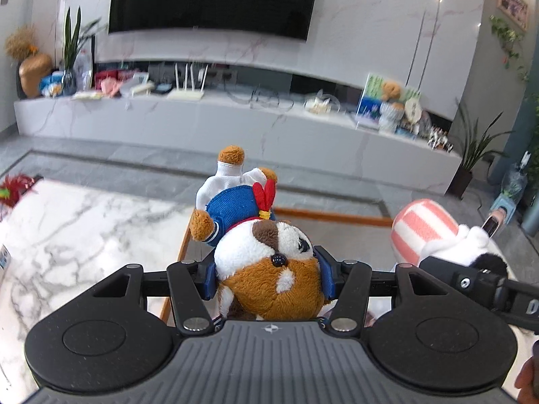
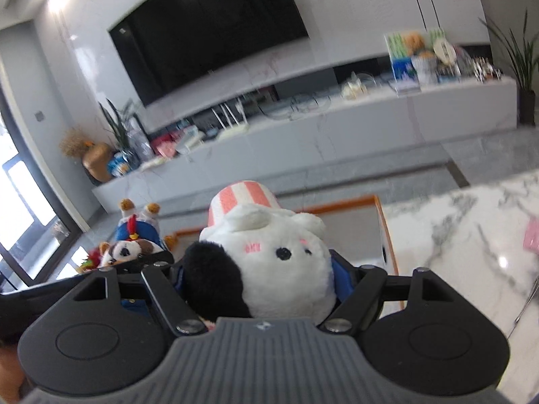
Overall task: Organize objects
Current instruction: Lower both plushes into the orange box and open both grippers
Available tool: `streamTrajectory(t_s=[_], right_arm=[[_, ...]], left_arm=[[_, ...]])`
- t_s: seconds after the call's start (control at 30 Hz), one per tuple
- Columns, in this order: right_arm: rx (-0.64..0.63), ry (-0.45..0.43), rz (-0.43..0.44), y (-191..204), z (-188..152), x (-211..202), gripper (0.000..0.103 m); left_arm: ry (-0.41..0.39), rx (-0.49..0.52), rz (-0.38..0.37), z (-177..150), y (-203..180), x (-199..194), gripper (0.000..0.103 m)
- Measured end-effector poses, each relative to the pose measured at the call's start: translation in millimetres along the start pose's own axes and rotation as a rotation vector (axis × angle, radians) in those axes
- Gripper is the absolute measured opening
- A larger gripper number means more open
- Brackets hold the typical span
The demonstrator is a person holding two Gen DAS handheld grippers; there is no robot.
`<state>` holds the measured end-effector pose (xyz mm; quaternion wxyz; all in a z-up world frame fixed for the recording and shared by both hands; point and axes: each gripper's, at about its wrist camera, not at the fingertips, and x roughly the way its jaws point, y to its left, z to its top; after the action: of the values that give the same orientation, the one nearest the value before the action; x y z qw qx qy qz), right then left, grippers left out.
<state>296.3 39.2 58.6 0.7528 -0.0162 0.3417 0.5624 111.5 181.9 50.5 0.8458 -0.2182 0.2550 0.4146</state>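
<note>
Above marble table (image 1: 84,222), left gripper (image 1: 269,276) clamping dog plush (image 1: 266,266).

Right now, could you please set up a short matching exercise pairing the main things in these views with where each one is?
Things:
1. brown and white plush dog
2. white plush with striped body
3. television
4. gold vase

Places:
A. on the wall
B. in the right gripper
C. left end of the media console
D. in the left gripper

Pairs: 1-D, 2-B, 3-A, 4-C
</note>
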Motion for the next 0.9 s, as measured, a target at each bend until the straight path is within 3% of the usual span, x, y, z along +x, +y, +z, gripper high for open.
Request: streamTrajectory(t_s=[0.2,0.33,0.9], right_arm=[[-0.010,0.077,-0.064,-7,-9,38,0.077],[-0.053,0.112,-0.110,-6,-15,51,0.077],[-0.232,0.212,-0.203,17,-32,70,0.077]], left_arm=[[0.106,0.031,0.047,-9,0,26,0.064],[0.136,0.087,0.095,-12,-5,31,0.064],[0.223,0.128,0.102,-1,-12,50,0.064]])
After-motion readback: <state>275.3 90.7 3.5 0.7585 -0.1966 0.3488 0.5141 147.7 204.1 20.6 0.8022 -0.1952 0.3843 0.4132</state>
